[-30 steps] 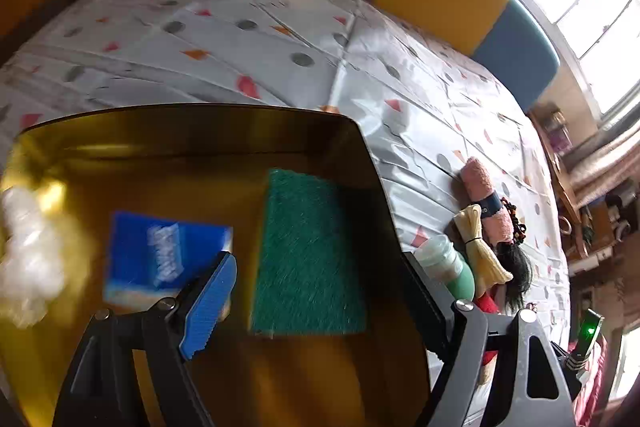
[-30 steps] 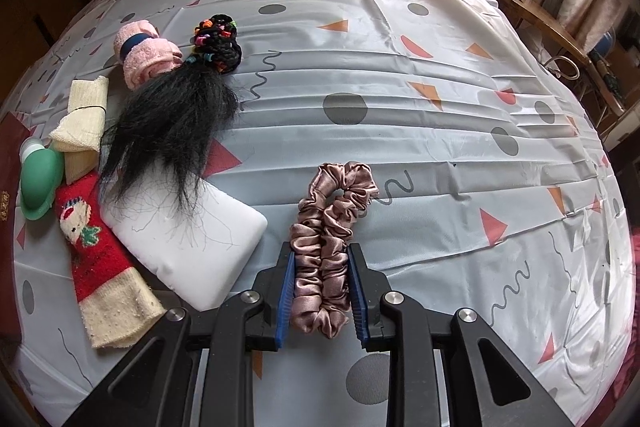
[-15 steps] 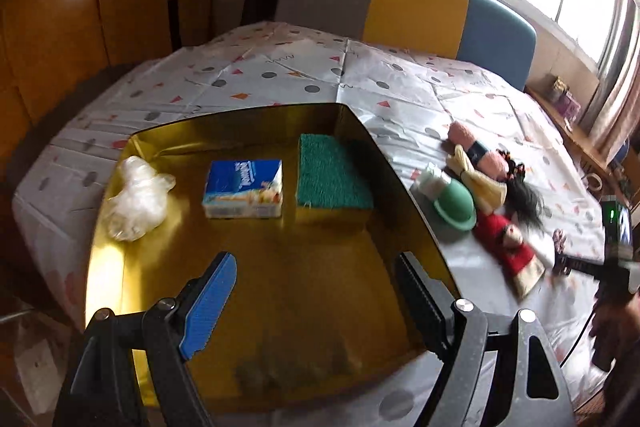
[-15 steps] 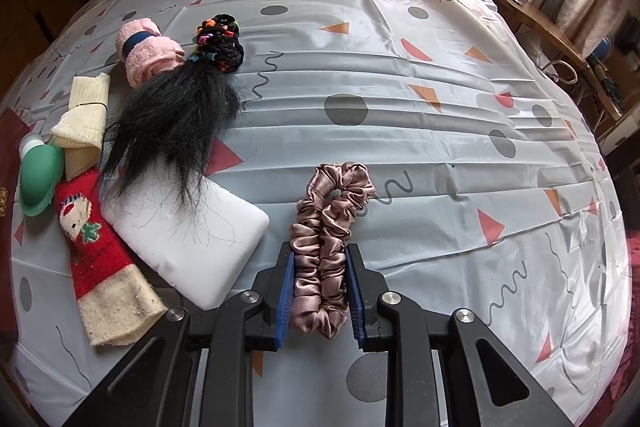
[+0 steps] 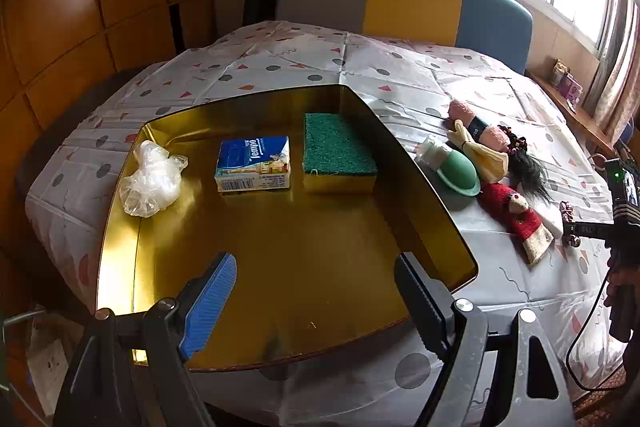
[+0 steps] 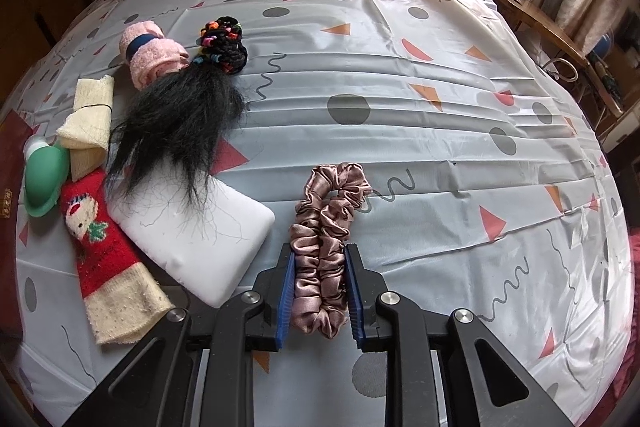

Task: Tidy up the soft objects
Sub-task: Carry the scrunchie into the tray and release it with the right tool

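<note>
A gold tray (image 5: pixel 120 251) already holds a plastic bag (image 5: pixel 150 179), tissue pack (image 5: pixel 254 165) and sponge (image 5: pixel 336 151), while the right gripper (image 6: pixel 320 287) pinches a pink scrunchie (image 6: pixel 326 239) on the tabletop (image 6: pixel 400 87), the left gripper (image 5: pixel 316 299) spread empty above the tray, several soft items unsorted.

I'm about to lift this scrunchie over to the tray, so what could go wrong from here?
The right gripper pinches only the near end of the satin scrunchie, so the slick fabric may slip out. Its far loop could drag across the tablecloth. The white foam block lies close beside the left finger and may get nudged.
</note>
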`<state>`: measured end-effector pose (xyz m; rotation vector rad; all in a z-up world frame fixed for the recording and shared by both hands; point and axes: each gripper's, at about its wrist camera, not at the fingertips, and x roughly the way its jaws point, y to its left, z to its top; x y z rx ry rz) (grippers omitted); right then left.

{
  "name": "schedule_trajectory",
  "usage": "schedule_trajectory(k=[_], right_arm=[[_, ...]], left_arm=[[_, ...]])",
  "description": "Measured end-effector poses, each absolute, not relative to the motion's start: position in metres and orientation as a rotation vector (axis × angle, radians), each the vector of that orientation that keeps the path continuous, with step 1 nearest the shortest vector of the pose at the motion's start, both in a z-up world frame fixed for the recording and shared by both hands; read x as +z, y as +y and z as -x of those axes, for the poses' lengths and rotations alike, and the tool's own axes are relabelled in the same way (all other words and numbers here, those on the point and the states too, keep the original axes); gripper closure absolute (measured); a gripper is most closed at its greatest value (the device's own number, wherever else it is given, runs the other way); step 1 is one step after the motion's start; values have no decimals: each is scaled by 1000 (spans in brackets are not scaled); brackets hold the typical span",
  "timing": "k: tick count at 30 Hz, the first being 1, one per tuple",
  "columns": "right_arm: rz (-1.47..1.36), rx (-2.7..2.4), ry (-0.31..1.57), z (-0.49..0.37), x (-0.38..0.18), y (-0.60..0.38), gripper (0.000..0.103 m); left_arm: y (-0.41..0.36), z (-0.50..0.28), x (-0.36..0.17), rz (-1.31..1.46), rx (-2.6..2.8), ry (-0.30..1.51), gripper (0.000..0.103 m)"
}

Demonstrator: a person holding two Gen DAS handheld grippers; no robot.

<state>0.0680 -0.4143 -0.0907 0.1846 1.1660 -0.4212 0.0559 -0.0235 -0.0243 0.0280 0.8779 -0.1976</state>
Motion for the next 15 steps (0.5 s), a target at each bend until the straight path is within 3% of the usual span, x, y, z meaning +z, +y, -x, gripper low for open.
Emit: schedule_trajectory(k=[15], right_arm=[[-210,-297,945,-66,-44,-386,81]], left_arm=[[-5,-58,-24,6,-174,874,20]])
